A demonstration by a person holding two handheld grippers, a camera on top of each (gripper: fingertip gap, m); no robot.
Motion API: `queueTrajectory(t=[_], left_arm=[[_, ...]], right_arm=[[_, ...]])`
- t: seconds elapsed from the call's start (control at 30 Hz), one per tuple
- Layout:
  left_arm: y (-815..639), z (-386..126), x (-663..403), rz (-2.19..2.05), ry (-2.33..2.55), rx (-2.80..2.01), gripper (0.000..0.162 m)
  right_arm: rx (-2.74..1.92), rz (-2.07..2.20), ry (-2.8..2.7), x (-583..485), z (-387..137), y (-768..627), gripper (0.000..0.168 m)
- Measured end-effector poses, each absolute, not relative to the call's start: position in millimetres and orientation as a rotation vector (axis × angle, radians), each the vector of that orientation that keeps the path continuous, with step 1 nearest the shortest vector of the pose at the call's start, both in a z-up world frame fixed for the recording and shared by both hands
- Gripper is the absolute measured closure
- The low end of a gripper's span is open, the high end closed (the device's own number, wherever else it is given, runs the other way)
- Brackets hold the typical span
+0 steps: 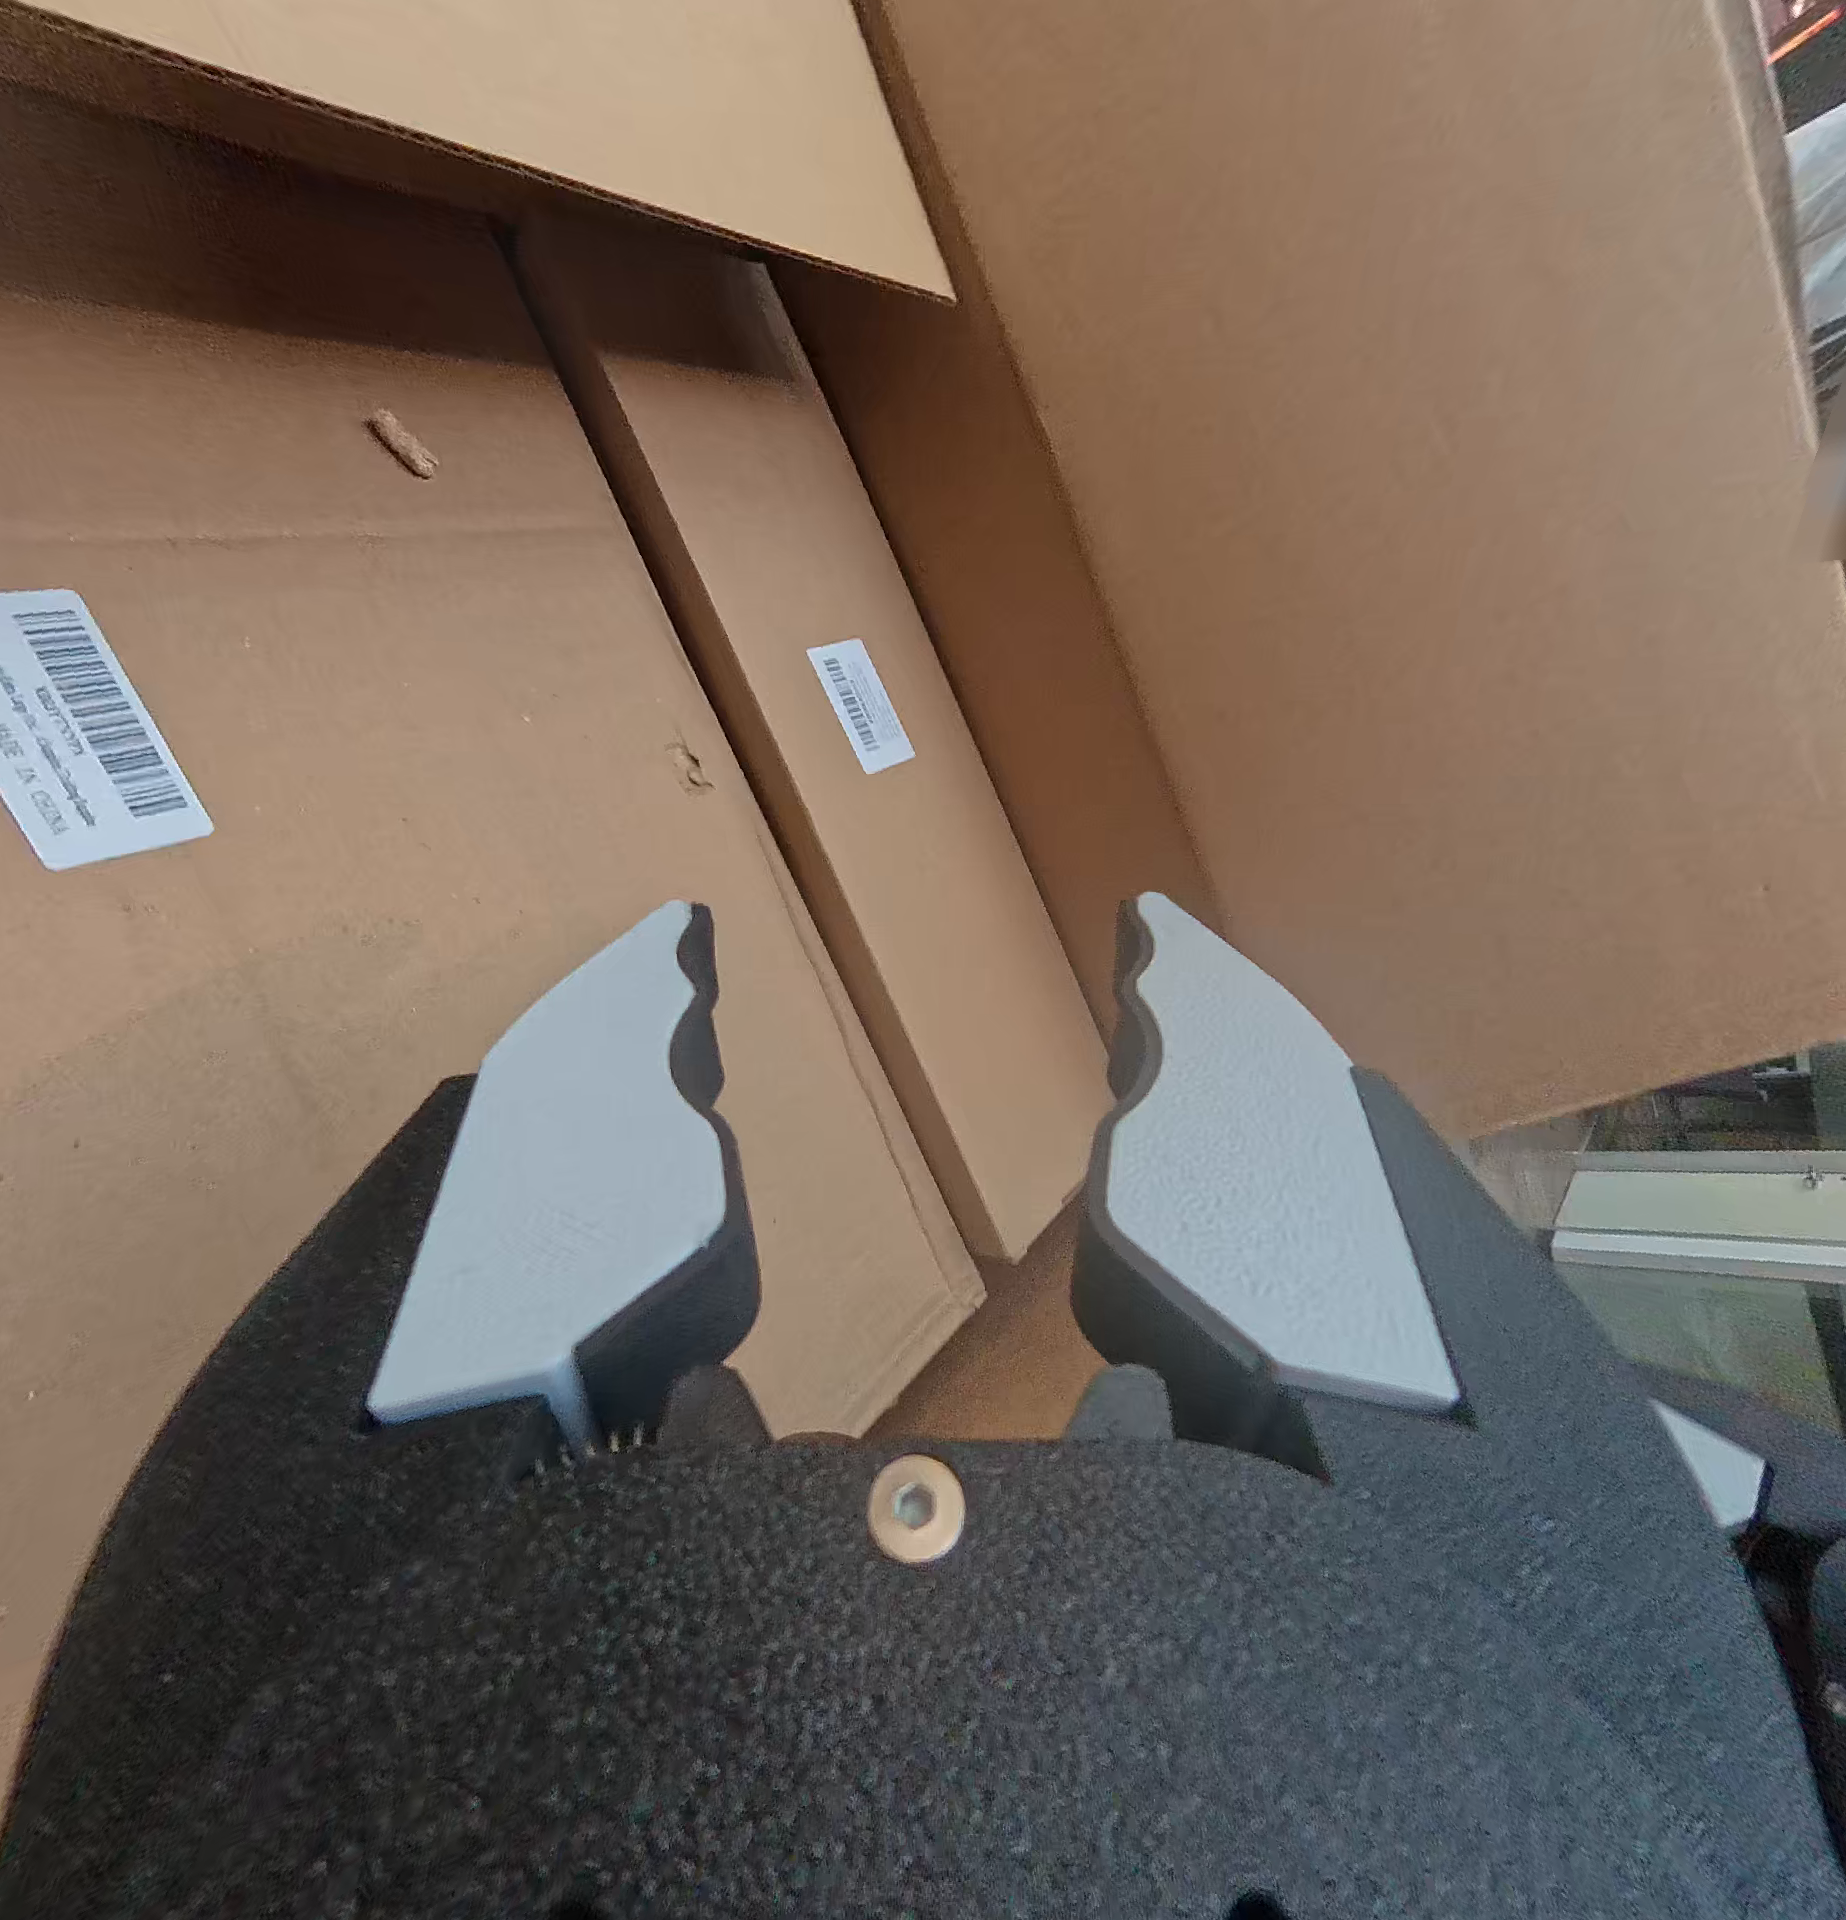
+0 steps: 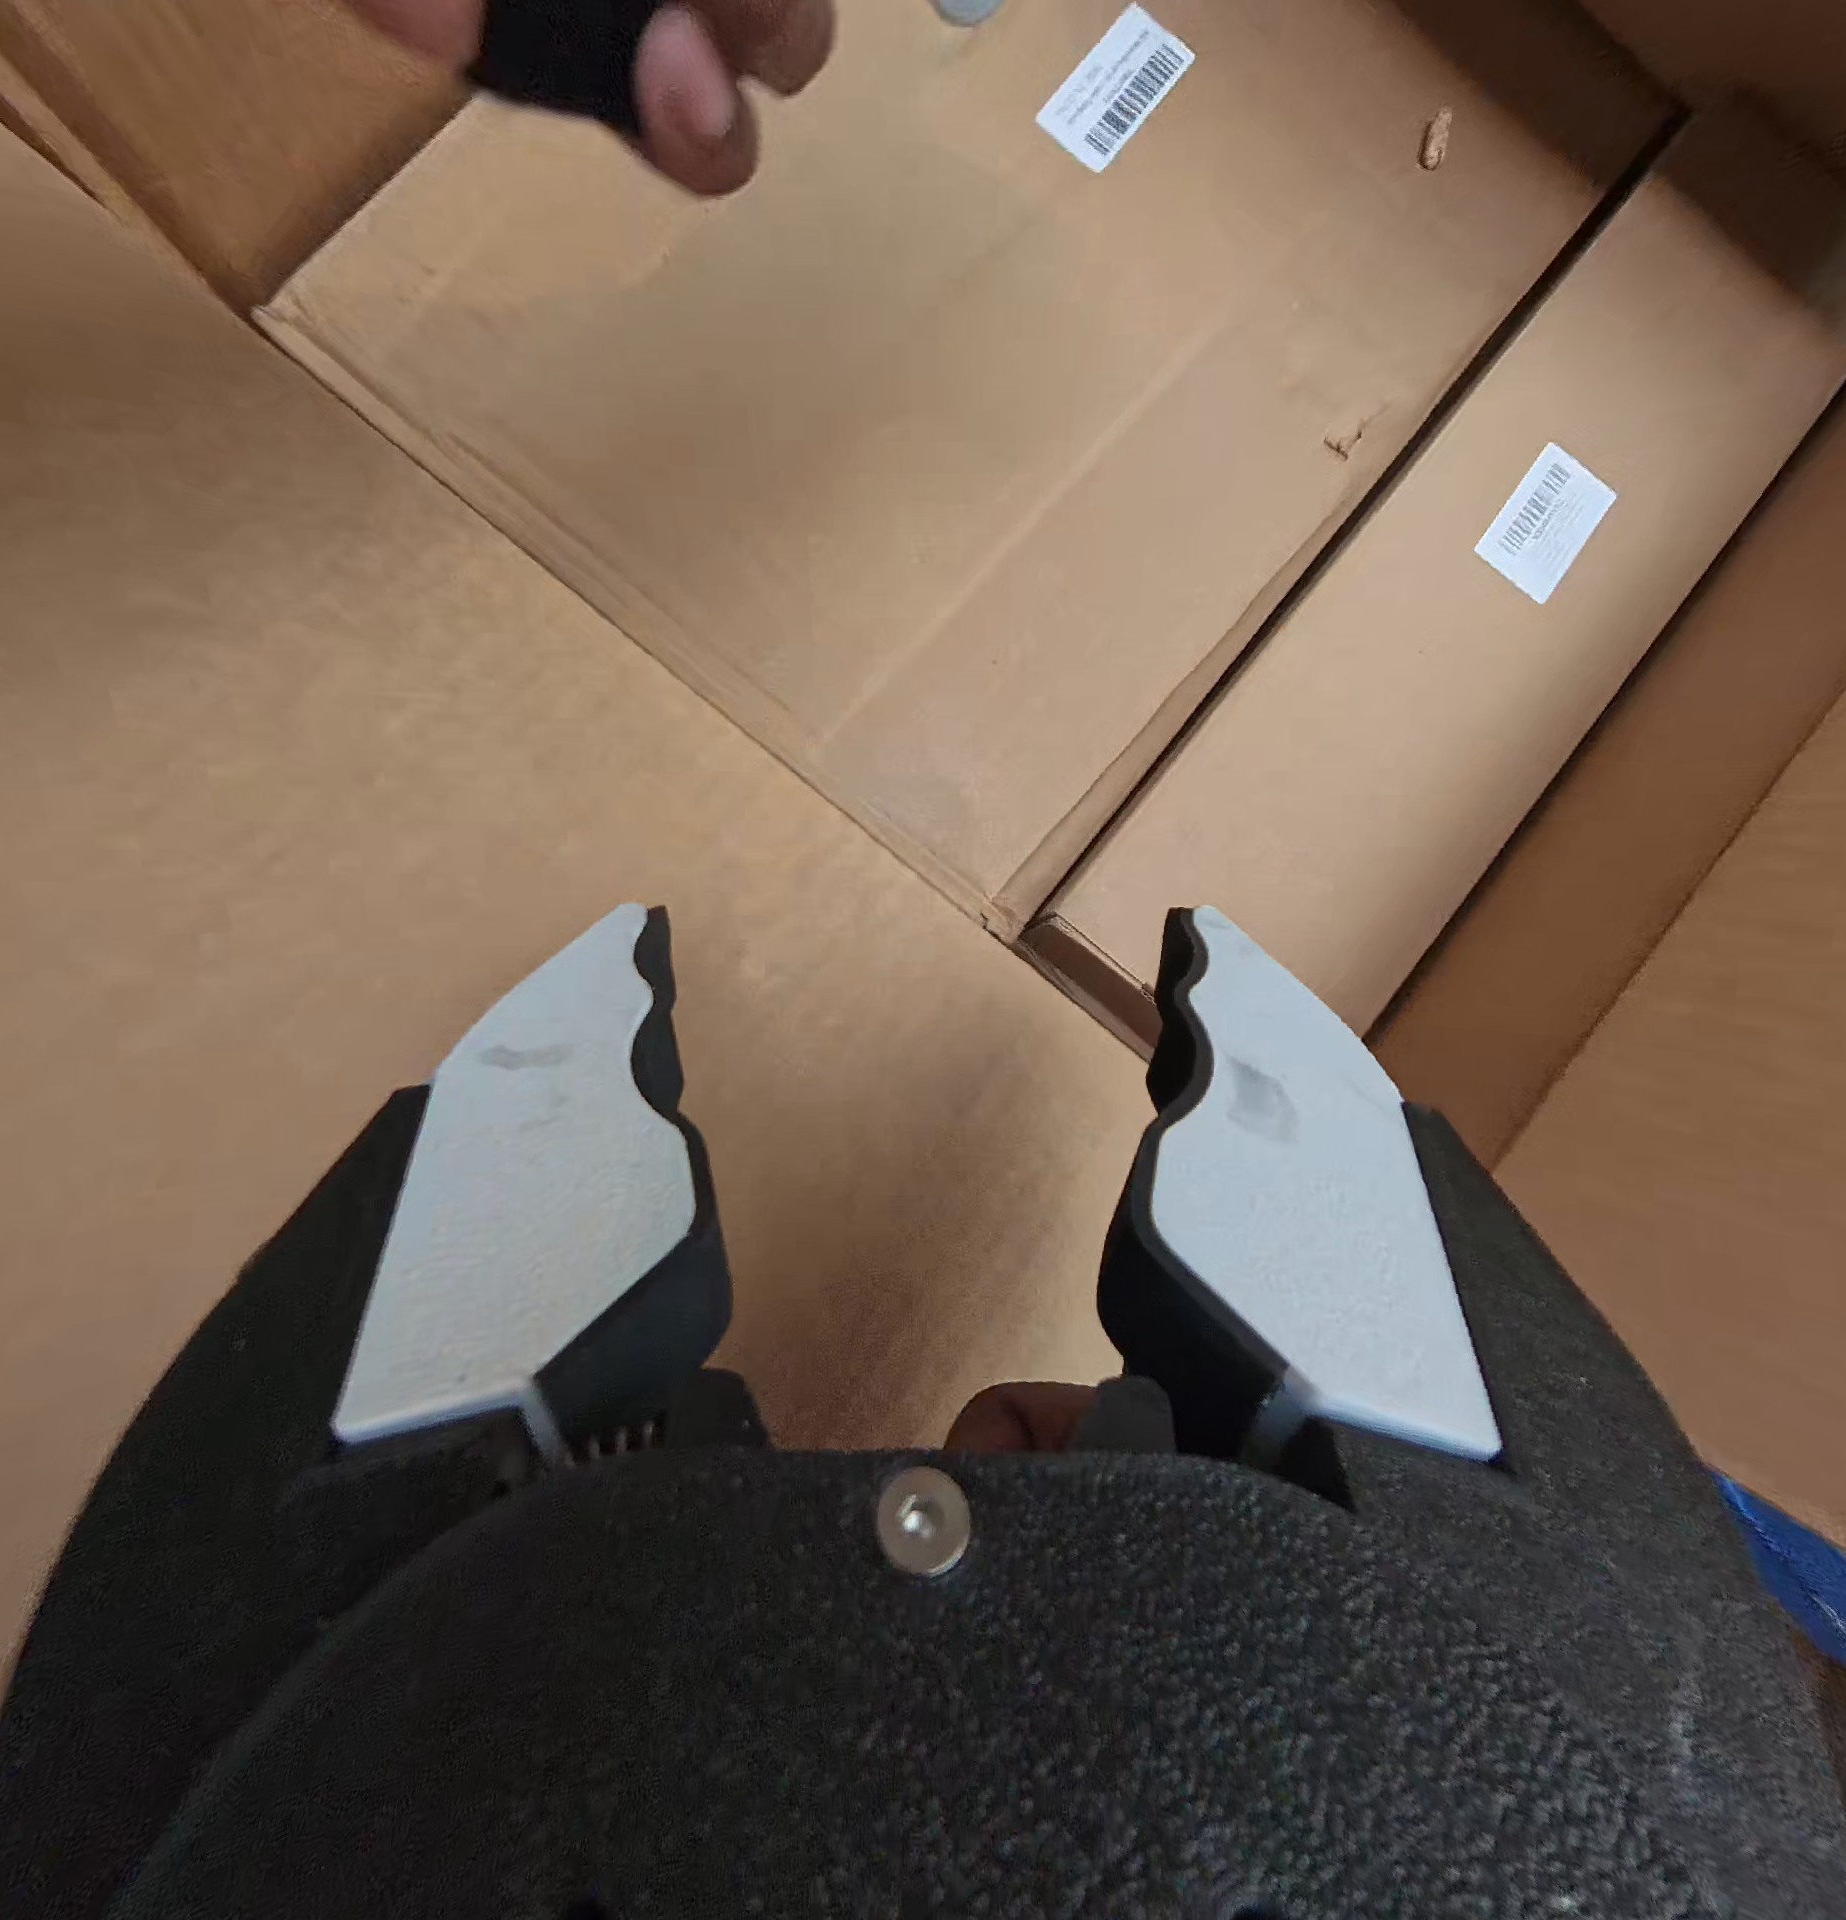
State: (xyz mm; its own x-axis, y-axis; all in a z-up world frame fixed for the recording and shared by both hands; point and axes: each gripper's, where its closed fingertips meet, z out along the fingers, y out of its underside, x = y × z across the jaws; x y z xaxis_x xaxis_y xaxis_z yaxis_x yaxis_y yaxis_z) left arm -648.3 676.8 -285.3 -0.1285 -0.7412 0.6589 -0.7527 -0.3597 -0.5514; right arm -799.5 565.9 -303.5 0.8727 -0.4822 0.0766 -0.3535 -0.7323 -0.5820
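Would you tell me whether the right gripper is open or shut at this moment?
Open. The right gripper shows a wide gap between its fingers, with only bare cardboard visible through it.

Hand [image 2: 680, 73] cut off above

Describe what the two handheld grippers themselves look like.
The left gripper and right gripper are alike: a rough, speckled black body, one silver screw in the middle, and two light grey fingers lined with wavy black pads. A blue strip shows beside the right one.
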Motion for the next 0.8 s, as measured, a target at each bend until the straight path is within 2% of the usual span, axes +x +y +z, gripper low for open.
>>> queueTrajectory(t=[0.07, 0.2, 0.33, 0.43, 0.53, 0.6, 0.7, 0.8], left_arm=[[682, -299, -617, 1.516, -1.670, 2.089, 0.088], [695, -325, -549, 1.505, -1.506, 2.148, 0.088], [702, -344, -499, 1.466, -1.542, 2.172, 0.088], [709, -318, -469, 1.603, -1.588, 2.154, 0.096], [722, -248, -443, 1.896, -1.709, 2.136, 0.102], [730, -215, -425, 1.924, -1.909, 2.160, 0.103], [735, -201, -391, 1.760, -2.124, 2.135, 0.096], [743, -210, -354, 1.609, -2.143, 2.132, 0.091]], right_arm=[[-2.395, -0.362, 0.585, -800, -317, 565, 0.082], [-2.208, -0.407, 0.579, -799, -331, 557, 0.073], [-2.150, -0.455, 0.471, -799, -334, 555, 0.078], [-2.160, -0.445, 0.419, -801, -334, 556, 0.079], [-2.179, -0.421, 0.381, -804, -334, 554, 0.081], [-2.180, -0.417, 0.361, -805, -334, 554, 0.081], [-2.183, -0.412, 0.353, -803, -334, 555, 0.081], [-2.183, -0.415, 0.353, -802, -334, 555, 0.083]])
